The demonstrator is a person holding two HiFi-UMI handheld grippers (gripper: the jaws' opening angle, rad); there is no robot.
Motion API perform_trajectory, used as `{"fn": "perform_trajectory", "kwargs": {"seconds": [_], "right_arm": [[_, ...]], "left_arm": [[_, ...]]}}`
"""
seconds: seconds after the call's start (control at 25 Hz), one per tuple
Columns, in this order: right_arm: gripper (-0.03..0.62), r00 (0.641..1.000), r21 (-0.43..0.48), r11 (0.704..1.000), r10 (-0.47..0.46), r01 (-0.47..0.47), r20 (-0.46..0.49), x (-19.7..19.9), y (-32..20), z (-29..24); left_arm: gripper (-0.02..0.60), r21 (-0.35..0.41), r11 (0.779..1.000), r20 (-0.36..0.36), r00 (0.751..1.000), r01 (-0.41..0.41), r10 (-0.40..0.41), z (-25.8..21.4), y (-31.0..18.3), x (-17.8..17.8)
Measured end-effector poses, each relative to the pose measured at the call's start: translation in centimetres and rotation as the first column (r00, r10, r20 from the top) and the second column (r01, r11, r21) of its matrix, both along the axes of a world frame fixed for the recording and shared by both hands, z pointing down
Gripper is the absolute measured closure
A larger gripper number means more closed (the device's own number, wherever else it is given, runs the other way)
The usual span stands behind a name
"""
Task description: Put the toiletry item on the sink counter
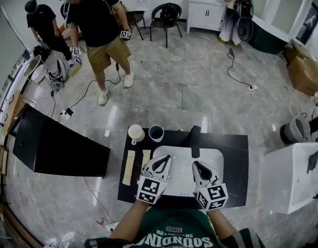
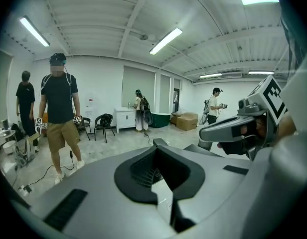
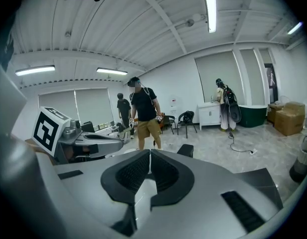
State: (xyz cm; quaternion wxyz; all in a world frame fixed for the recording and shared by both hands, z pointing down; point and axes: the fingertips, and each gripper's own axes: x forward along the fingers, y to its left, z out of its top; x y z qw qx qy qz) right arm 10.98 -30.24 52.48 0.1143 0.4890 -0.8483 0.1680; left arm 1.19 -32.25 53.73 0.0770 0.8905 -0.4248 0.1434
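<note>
- Both tongs are out in front of me, over the near rim of the white basin (image 1: pixel 217 158), side by side and apart from each other.
- Left gripper (image 1: pixel 164 160): jaws pressed together, nothing between the pads. Its own view confirms this, with only room and floor beyond the tips.
- Right gripper (image 1: pixel 197 165): jaws also together and empty.
- Likely task item: two long pale pieces (image 1: pixel 128 167) (image 1: pixel 146 156) lie flat on the black sink counter (image 1: pixel 234 161), left of the basin and just beside each other. I can't tell what they are, or which one counts.
- A white cup (image 1: pixel 136 134) and a dark cup (image 1: pixel 156 133) stand at the counter's far-left corner. The black faucet (image 1: pixel 194 139) is behind the basin.
- Step, as I judge it: nothing is in hand, so this is either before the pick-up or after the set-down. The frames don't settle which.
- If a pick is due, the left tongs must open, swing left and drop low. Flat pieces call for a shallow pinch across the narrow width.
</note>
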Motion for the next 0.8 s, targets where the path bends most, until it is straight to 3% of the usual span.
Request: {"fn": "perform_trajectory", "kwargs": {"seconds": [0.32,0.8], "right_arm": [[0.551,1.000,0.010,1.000,0.022,-0.022,-0.006,1.3,0.1,-0.2],[0.551,1.000,0.001,1.000,0.016,-0.016,-0.023,0.8,-0.1,-0.1]], "left_arm": [[0.572,0.004,0.999,-0.016,0.999,-0.046,0.046,-0.1,0.4,1.8],[0.572,-0.020,0.999,-0.031,0.998,-0.047,0.047,0.4,0.2,1.5]]}}
